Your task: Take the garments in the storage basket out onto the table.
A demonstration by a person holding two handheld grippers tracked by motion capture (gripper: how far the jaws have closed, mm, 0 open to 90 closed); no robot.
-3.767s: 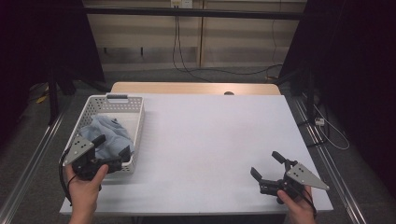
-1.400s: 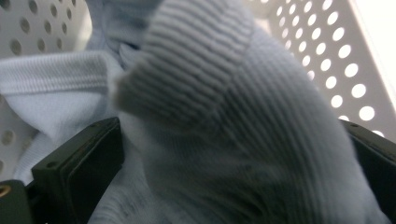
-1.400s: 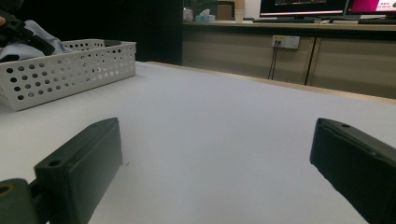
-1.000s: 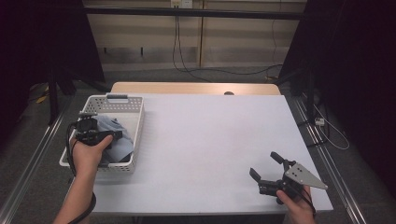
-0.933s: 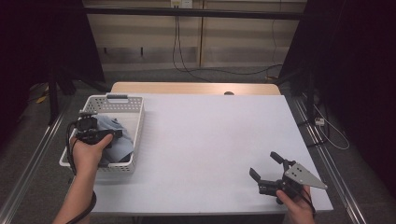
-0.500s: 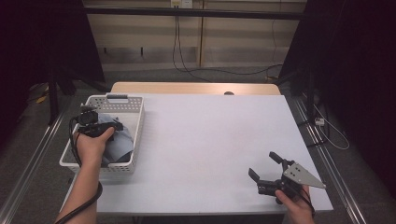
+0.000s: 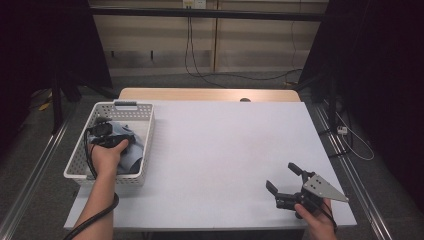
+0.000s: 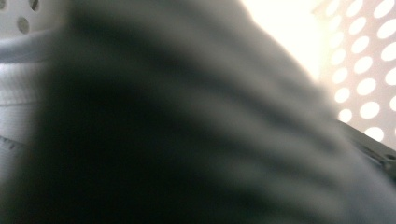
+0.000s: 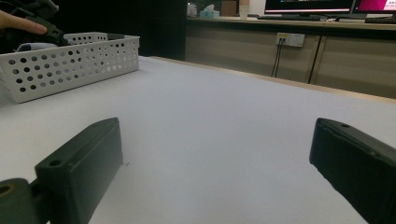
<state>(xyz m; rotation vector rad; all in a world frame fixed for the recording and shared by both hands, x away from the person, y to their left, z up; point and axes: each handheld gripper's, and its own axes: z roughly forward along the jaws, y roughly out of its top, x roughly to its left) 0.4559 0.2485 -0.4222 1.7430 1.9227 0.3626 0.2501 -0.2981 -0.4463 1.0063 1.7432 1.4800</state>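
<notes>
Blue-grey cloth (image 7: 131, 145) lies bunched in the white perforated basket (image 7: 145, 145), and the left gripper (image 7: 106, 136) is being pushed down into it from above, evidently so that a fold can be caught before anything is lifted out. Its jaws have just been closing a little from wide open; in the left gripper view the fabric is pressed right up against the lens, so whether the pads already bite on the cloth cannot be told. The basket sits at the left edge of the worktop (image 7: 225, 150), its walls keeping the cloth gathered directly beneath that gripper. Well apart, the right gripper (image 7: 284, 182) is held low over the bare near-right corner, jaws spread wide with nothing between them, presumably parked there ready to take a corner once the cloth is brought across.
</notes>
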